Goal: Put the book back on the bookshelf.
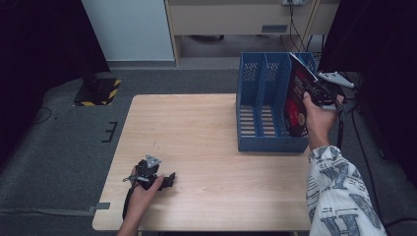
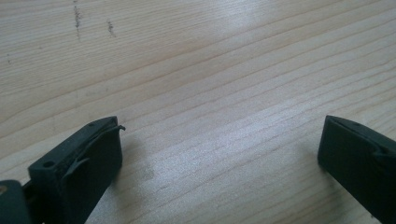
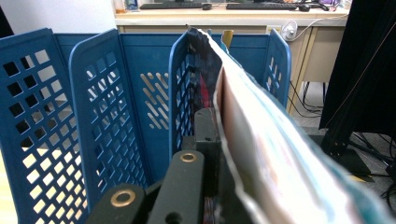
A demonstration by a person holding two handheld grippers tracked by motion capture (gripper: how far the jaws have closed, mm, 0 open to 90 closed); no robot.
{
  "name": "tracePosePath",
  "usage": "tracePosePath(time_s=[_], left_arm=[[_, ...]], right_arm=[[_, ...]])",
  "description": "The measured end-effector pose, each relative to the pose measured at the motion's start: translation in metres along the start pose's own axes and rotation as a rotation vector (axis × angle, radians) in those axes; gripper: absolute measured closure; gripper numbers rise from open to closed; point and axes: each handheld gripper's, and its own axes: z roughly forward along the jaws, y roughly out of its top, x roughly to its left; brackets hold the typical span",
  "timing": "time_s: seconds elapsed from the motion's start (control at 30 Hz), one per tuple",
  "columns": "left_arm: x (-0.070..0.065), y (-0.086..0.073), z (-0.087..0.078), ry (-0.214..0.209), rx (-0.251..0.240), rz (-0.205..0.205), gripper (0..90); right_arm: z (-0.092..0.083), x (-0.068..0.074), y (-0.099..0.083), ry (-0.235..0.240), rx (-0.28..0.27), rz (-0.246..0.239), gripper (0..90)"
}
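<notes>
Right gripper [image 1: 314, 93] pinches a red-and-black magazine [image 1: 296, 98], holding it tilted in the rightmost slot of the blue file rack [image 1: 260, 118] at the wooden table's [image 1: 206, 147] far right corner. Left gripper [image 1: 164, 181] rests near the near left corner, jaws spread wide and holding nothing.

Office: desk with keyboards [image 3: 170, 6], blue file rack [image 1: 260, 98], carpet [image 1: 64, 142].
</notes>
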Motion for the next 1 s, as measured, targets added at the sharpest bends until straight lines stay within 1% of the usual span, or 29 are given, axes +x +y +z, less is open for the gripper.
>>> tracePosePath(time_s=[0.13, 0.63, 0.8, 1.0], left_arm=[[0.000, 0.000, 0.000, 0.000, 0.000, 0.000, 0.0], [0.000, 0.000, 0.000, 0.000, 0.000, 0.000, 0.0], [0.000, 0.000, 0.000, 0.000, 0.000, 0.000, 0.0], [0.000, 0.000, 0.000, -0.001, 0.000, 0.000, 0.0]], right_arm=[[-0.001, 0.000, 0.000, 0.001, 0.007, -0.011, 86.9], [-0.014, -0.001, -0.006, 0.032, 0.058, -0.025, 85.1], [-0.017, 0.000, -0.005, 0.057, 0.081, -0.038, 82.4], [-0.018, 0.002, -0.001, 0.074, 0.104, -0.057, 76.0]])
